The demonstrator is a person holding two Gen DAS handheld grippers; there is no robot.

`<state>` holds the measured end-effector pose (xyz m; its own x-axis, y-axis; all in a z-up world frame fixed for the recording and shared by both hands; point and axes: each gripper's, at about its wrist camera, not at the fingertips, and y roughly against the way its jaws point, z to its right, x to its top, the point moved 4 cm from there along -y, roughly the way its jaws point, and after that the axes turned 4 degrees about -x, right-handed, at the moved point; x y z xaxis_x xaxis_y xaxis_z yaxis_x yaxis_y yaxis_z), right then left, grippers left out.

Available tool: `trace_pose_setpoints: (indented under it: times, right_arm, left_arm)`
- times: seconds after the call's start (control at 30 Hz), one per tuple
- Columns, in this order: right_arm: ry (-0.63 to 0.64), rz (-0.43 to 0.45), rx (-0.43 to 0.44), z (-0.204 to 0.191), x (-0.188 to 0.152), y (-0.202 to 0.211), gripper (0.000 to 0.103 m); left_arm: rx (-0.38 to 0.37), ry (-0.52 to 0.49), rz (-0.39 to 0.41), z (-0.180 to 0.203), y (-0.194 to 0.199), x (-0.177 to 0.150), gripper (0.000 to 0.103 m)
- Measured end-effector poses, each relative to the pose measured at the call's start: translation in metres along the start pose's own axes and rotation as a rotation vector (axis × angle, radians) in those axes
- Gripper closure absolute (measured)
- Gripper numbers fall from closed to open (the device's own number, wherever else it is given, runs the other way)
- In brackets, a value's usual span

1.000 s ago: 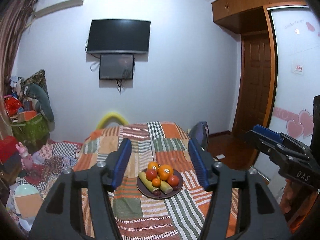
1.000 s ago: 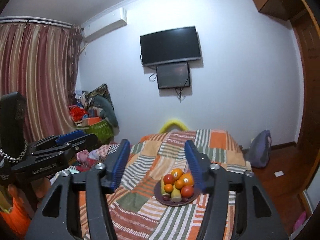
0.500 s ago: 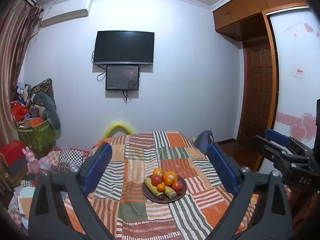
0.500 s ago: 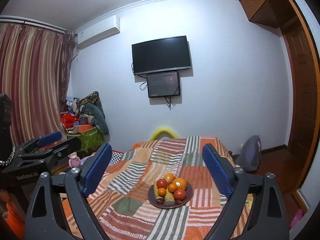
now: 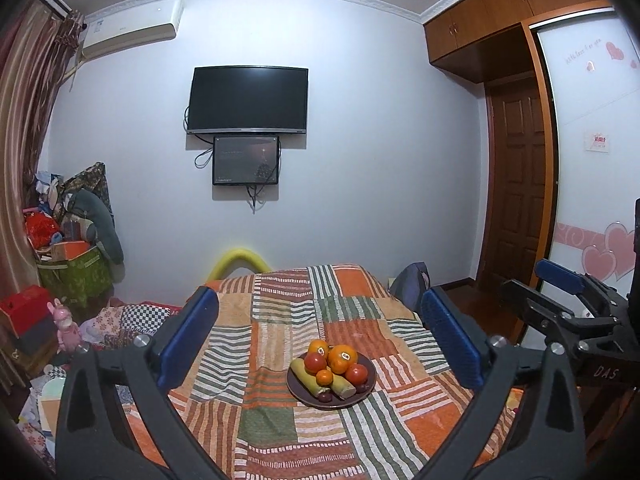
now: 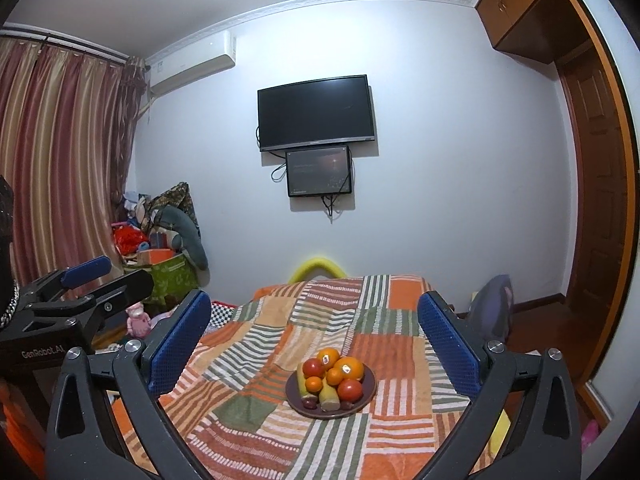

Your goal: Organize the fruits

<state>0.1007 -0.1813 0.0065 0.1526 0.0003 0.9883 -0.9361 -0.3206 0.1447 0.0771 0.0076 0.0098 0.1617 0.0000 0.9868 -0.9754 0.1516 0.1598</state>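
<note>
A dark round plate (image 5: pixel 304 396) sits on the patchwork bedspread (image 5: pixel 280 320). It holds several fruits: oranges (image 5: pixel 342 357), red tomatoes (image 5: pixel 356 373) and yellow-green banana pieces (image 5: pixel 306 376). The plate also shows in the right wrist view (image 6: pixel 370 390) with an orange (image 6: pixel 349 368) on top. My left gripper (image 5: pixel 320 336) is open and empty, well back from the plate. My right gripper (image 6: pixel 316 340) is open and empty, also well back; it shows at the right of the left wrist view (image 5: pixel 560 292), and the left one at the left of the right wrist view (image 6: pixel 92 280).
The bed fills the middle. Clutter and a green box (image 5: pixel 72 276) stand at the left by the curtain (image 6: pixel 60 160). A dark bag (image 5: pixel 412 284) lies by the bed's far right corner, near a wooden door (image 5: pixel 516 184). A TV (image 5: pixel 248 100) hangs on the far wall.
Both grippers have opened wide from a narrower gap. Both cameras have tilted up and drawn back slightly, so the plate sits lower and farther in view.
</note>
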Motion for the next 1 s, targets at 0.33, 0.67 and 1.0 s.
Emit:
trace_pose_setpoints:
  times: [0.33,0.67,1.0]
  right_arm:
    - [0.009,0.005,-0.012,-0.0021,0.001,0.0042,0.0]
    - [-0.004,0.001,-0.018,0.0021,0.0026,0.0057,0.0]
    - [-0.008,-0.003,-0.021,0.0026,0.0032,0.0042,0.0]
  left_arm:
    - [0.01,0.008,0.004,0.0008,-0.0012,0.0,0.0]
    - [0.011,0.015,0.001,-0.0007,-0.0019,0.0008,0.0]
    - [0.009,0.02,-0.007,-0.0018,-0.0042,-0.003,0.0]
